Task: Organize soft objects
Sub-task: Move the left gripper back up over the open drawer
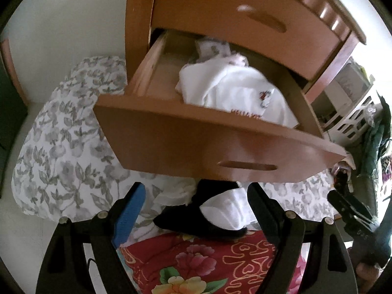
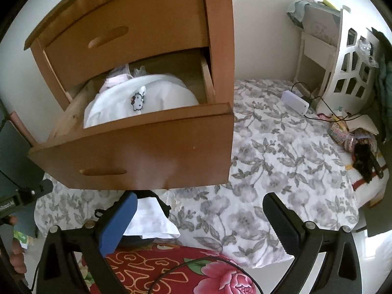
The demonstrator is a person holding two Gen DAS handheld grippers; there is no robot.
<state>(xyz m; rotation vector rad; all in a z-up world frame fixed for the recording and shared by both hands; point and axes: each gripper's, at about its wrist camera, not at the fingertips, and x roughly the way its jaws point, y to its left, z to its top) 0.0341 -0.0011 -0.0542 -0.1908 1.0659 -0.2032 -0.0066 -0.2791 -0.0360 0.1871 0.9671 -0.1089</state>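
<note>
A wooden nightstand has its lower drawer (image 1: pixel 196 142) pulled open, with a white garment (image 1: pixel 232 90) bunched inside. In the right wrist view the same drawer (image 2: pixel 134 152) shows that garment (image 2: pixel 152 95) with a small cat patch. Below the drawer front lie a black cloth (image 1: pixel 196 218) and a white cloth (image 1: pixel 225 210) on the flowered sheet. My left gripper (image 1: pixel 196 210) hangs above them, open and holding nothing. My right gripper (image 2: pixel 201 223) is open too, over the sheet, with the white cloth (image 2: pixel 152 220) by its blue-padded finger.
A grey-flowered sheet (image 2: pixel 269 159) covers the bed. A red flowered quilt (image 1: pixel 196 264) lies nearest. A white lattice shelf (image 2: pixel 348 73) stands at the far right, with a white device and cable (image 2: pixel 295 103) and clutter beside it. The upper drawer (image 1: pixel 232 19) is closed.
</note>
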